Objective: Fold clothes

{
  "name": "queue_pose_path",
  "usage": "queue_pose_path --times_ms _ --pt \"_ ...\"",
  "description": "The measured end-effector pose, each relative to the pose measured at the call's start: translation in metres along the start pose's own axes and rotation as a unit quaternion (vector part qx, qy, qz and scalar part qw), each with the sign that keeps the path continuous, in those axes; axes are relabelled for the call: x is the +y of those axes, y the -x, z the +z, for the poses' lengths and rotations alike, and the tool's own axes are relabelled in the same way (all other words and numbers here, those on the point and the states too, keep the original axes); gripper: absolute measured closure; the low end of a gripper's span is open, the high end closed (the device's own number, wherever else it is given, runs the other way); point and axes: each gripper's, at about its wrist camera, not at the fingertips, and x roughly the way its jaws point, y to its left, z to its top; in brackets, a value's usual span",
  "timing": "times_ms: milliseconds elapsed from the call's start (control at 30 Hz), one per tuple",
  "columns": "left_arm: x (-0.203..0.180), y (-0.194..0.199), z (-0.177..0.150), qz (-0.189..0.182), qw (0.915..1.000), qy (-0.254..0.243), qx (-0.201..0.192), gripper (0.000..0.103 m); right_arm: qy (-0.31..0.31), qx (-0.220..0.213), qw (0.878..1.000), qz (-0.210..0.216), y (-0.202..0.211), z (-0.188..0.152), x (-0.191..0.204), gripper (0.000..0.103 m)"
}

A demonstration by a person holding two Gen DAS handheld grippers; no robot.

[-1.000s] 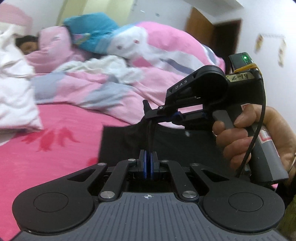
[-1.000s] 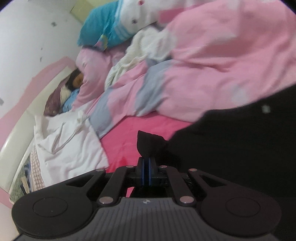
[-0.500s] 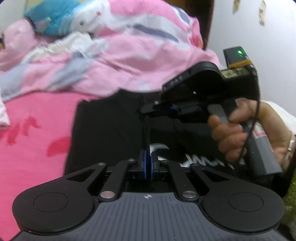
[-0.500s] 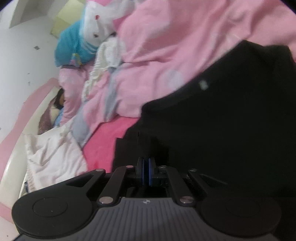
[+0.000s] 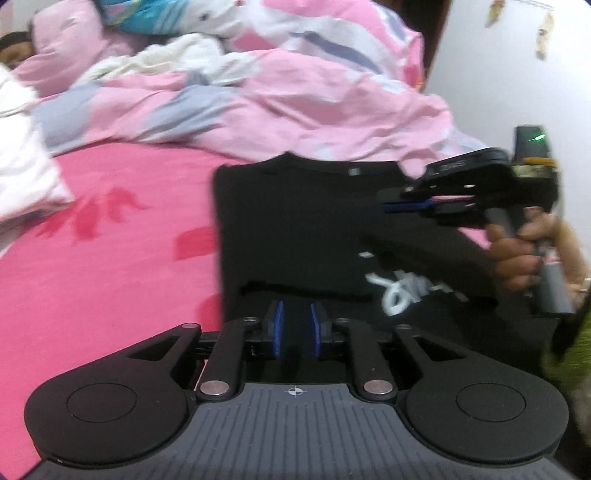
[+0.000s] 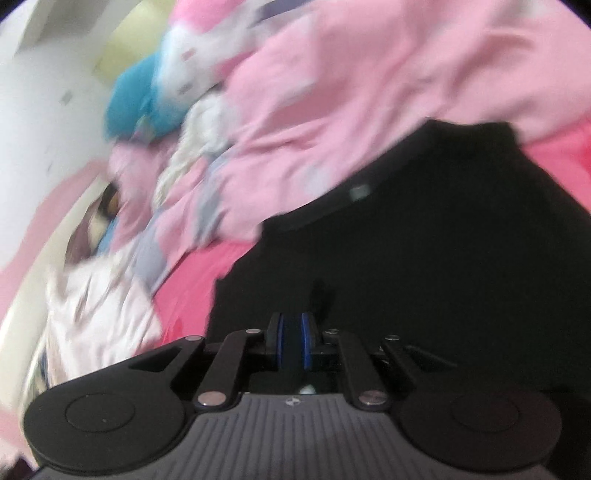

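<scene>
Left gripper (image 5: pixel 294 328) nearest the camera, blue pads parted by a narrow gap and opening; dark cloth shows in the gap, but whether the pads press on it I cannot tell. It hangs over the near edge of the black T-shirt (image 5: pixel 295 229), which lies flat on the hot-pink bedsheet (image 5: pixel 110 258), folded to a narrow rectangle, collar with a small grey neck label at the far end, white lettering (image 5: pixel 397 291) on the near right part. Right gripper (image 5: pixel 397 207) is above the shirt's right side, held by a hand (image 5: pixel 517 254) round the grey handle, blue pads pointing left; green light on its top. In the right wrist view the right gripper (image 6: pixel 291 339) has pads slightly apart and opening, black fabric behind and below them, contact unclear; view is motion-blurred. Left of the shirt, bare sheet with darker red prints. Far left edge of the bed, a white garment (image 5: pixel 22 166) in a heap. Beyond the shirt's collar end, a rumpled pink-and-grey-blue duvet (image 5: pixel 295 96) across the bed, touching the shirt's far right corner. Further back, a cream knitted cloth (image 5: pixel 173 55), a pink pillow (image 5: pixel 70 40), a teal and white plush item (image 5: pixel 177 14). White wall (image 5: pixel 498 74) at far right.
</scene>
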Motion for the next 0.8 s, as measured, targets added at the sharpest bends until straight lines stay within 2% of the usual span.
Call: queue_pose_path --times_ms 133,233,333,400,467,633,700,800 --pt "0.012 -0.009 -0.010 0.022 0.9993 0.025 0.017 0.088 0.084 0.054 0.995 0.008 -0.028 -0.021 0.039 0.093" --pt "0.019 -0.010 -0.017 0.019 0.9989 0.042 0.013 0.087 0.088 0.084 0.992 -0.016 -0.034 -0.038 0.029 0.094" --pt "0.024 -0.007 -0.021 0.007 0.9989 0.046 0.004 0.087 0.058 0.083 0.995 -0.004 -0.011 -0.046 0.006 0.095" --pt "0.027 -0.007 -0.024 0.000 0.9990 0.046 -0.001 0.087 0.060 0.084 0.994 -0.019 0.004 -0.045 0.005 0.094" --pt "0.029 -0.006 -0.027 -0.006 0.9989 0.046 -0.007 0.086 0.090 0.083 0.992 -0.029 0.009 -0.043 0.019 0.093" --pt "0.031 0.001 -0.028 -0.009 0.9984 0.055 -0.006 0.086 0.178 0.088 0.980 0.000 -0.026 -0.040 0.080 0.093" --pt "0.032 0.006 -0.027 -0.012 0.9983 0.056 -0.008 0.086 0.191 0.091 0.977 0.000 -0.044 -0.039 0.092 0.093" --pt "0.037 0.010 -0.026 -0.012 0.9984 0.052 -0.018 0.086 0.179 0.087 0.980 -0.002 -0.067 -0.027 0.096 0.093"
